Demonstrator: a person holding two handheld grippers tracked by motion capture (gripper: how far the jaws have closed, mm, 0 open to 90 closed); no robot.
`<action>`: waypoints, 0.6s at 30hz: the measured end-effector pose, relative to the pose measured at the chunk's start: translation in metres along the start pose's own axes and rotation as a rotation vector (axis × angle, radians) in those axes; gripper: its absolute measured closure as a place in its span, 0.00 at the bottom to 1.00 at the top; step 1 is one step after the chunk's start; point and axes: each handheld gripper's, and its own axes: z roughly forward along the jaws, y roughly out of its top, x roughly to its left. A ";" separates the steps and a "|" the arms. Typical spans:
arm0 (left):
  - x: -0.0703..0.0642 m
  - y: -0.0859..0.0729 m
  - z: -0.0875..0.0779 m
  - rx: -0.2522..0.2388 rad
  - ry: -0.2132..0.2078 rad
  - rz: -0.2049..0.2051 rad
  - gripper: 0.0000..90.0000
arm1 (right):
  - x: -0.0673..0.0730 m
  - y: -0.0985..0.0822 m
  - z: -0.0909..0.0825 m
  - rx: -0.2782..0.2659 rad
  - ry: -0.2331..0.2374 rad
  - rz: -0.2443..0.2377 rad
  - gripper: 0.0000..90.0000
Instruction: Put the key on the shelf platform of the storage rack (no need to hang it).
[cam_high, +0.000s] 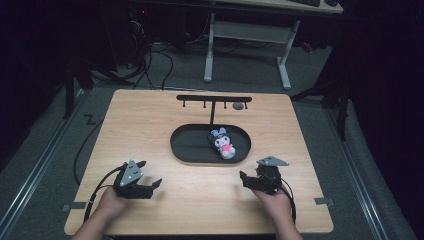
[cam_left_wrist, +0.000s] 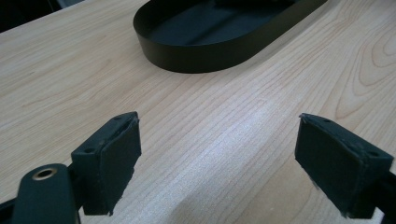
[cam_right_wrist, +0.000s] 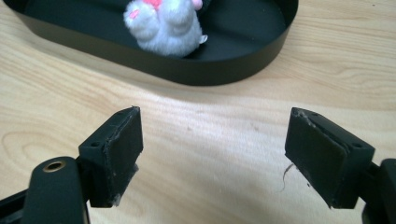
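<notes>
A light wooden table (cam_high: 150, 130) has a black oval tray (cam_high: 187, 145) near its middle. A small plush toy with a grey and white body, dark head and pink spots (cam_high: 223, 143) lies inside the tray, at the right end, close to the wall of the tray. Behind the tray stands a thin black rack shaped like a T with little hooks (cam_high: 214, 99), and a small grey round thing (cam_high: 238, 106) hangs near its right end. The left gripper (cam_high: 149, 181) sits low over the wood at the near left part of the table, held by the left hand (cam_high: 111, 201). Its two black jaws are wide apart with nothing between them, just bare wood, and in the left gripper view the end of the tray (cam_left_wrist: 205, 46) lies ahead of it. The right gripper (cam_high: 243, 176) is at the near right part of the table, held by the right hand (cam_high: 275, 202), just in front of the tray's right end. Its jaws are apart too, and there is only wood between them. In the right gripper view the plush toy (cam_right_wrist: 163, 25) lies in the tray (cam_right_wrist: 219, 70) just ahead of the jaws, not touching them.
</notes>
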 end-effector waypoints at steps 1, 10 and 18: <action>0.000 0.000 0.000 -0.001 0.002 0.000 0.17 | 0.000 -0.003 -0.002 -0.012 0.002 0.000 0.21; -0.001 0.000 -0.001 -0.005 0.008 0.000 0.17 | 0.007 -0.031 -0.015 -0.082 0.008 -0.058 0.20; -0.001 -0.001 -0.001 -0.009 0.005 0.003 0.17 | 0.012 -0.054 -0.034 -0.165 -0.001 -0.094 0.20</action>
